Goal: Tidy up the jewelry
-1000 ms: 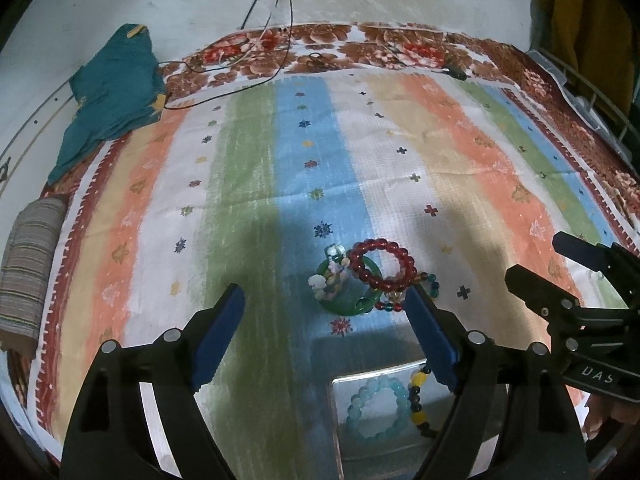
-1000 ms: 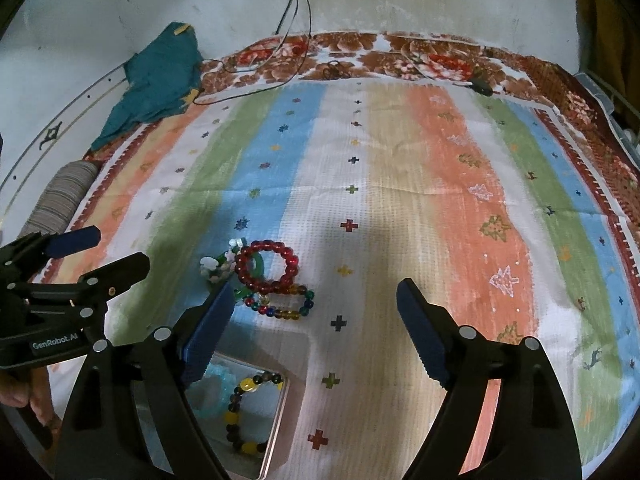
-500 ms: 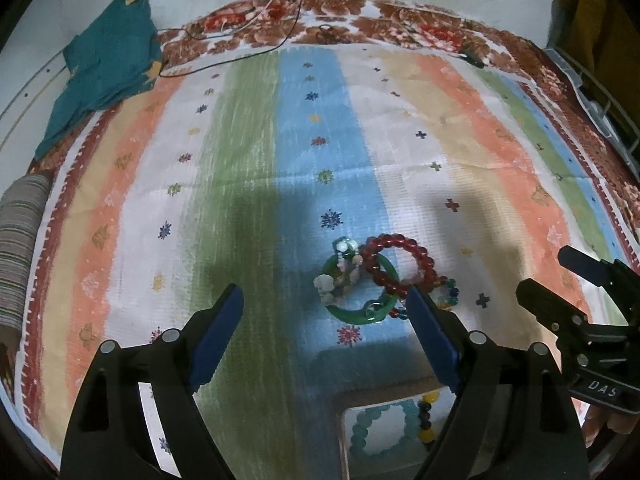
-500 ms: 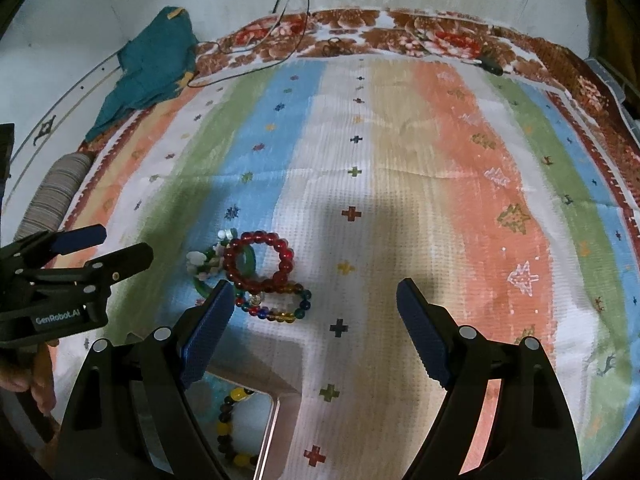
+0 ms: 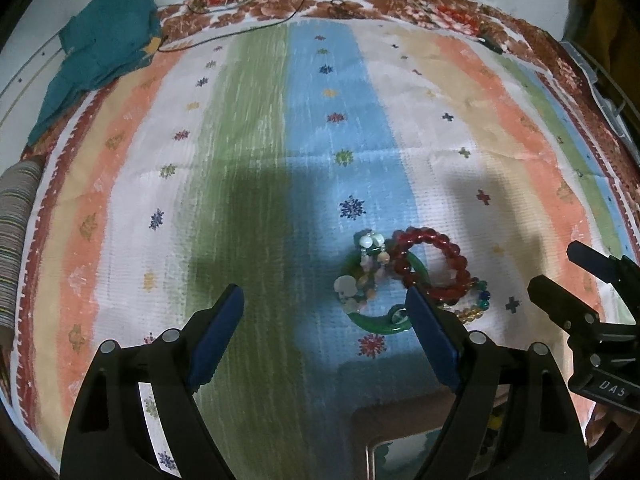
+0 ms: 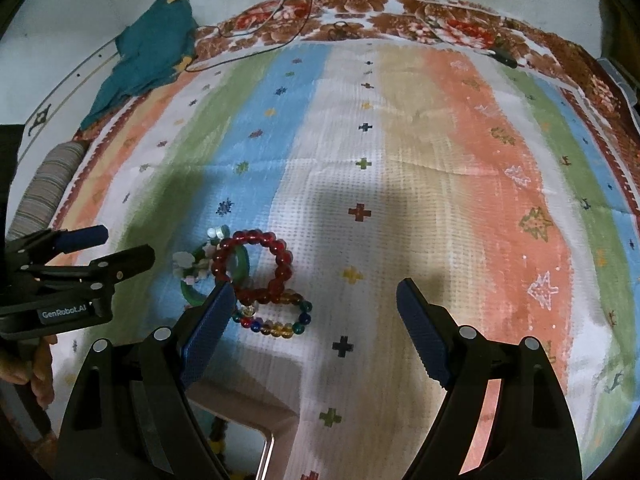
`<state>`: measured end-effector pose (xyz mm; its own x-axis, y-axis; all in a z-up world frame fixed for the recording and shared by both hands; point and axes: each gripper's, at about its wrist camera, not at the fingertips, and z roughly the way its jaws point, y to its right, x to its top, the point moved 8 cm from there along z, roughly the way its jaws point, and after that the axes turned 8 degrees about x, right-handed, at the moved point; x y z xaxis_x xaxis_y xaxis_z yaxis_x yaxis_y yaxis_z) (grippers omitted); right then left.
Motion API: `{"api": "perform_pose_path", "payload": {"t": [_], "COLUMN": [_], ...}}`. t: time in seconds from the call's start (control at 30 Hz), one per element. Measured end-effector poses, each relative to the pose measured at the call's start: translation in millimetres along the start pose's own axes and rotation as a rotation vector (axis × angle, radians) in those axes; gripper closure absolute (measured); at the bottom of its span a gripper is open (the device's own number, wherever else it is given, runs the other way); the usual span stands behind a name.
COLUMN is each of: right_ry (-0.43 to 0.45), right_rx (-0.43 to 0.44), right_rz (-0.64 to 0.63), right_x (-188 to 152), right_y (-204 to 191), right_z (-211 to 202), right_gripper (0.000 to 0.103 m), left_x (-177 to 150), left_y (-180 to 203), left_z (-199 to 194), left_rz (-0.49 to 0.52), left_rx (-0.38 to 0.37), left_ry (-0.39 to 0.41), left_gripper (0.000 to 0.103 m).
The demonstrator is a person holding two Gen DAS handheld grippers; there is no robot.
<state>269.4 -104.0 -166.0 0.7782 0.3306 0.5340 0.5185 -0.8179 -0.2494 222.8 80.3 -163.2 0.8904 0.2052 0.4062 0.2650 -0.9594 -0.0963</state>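
Observation:
A pile of bracelets lies on the striped cloth: a red bead bracelet (image 5: 438, 264) (image 6: 256, 266), a green bangle (image 5: 374, 322) (image 6: 240, 262), a pale charm bracelet (image 5: 362, 276) (image 6: 192, 266) and a multicoloured bead bracelet (image 5: 478, 304) (image 6: 276, 320). My left gripper (image 5: 326, 312) hovers open, its right finger over the pile's edge. My right gripper (image 6: 314, 308) is open too, its left finger beside the pile. Nothing sits between either pair of fingers. A tray (image 5: 396, 452) (image 6: 260, 448) with beaded bracelets shows at the bottom edge, mostly hidden.
A teal garment (image 5: 104, 40) (image 6: 152, 56) lies at the far left corner by black cables (image 5: 248, 20). A striped roll (image 5: 16, 224) (image 6: 48, 184) rests along the left edge. The floral cloth border runs along the far side.
Both grippers have sunk toward the cloth and moved forward. The bracelet pile looks larger and nearer, and the tray has slid almost out of view at the bottom.

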Motion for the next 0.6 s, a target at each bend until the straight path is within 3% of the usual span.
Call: {"api": "perform_pose_path", "payload": {"t": [0.43, 0.5, 0.6], "right_ry": [-0.034, -0.059, -0.082], "right_rx": [0.006, 0.001, 0.009], "right_rz": [0.034, 0.009, -0.002], "right_x": [9.5, 9.1, 10.1], "right_y": [6.9, 4.6, 3.0], "right_z": [26.5, 33.5, 41.7], "right_gripper": [0.02, 0.031, 0.034], "left_x": [1.4, 1.0, -0.5], "left_y": [-0.3, 1.1, 5.2], "left_z": [30.0, 32.6, 35.5], "left_rz": [-0.012, -0.013, -0.009], "left_rx": [-0.013, -0.02, -0.038], "left_ry": [-0.074, -0.081, -0.091], "left_gripper": [0.033, 0.033, 0.036]}}
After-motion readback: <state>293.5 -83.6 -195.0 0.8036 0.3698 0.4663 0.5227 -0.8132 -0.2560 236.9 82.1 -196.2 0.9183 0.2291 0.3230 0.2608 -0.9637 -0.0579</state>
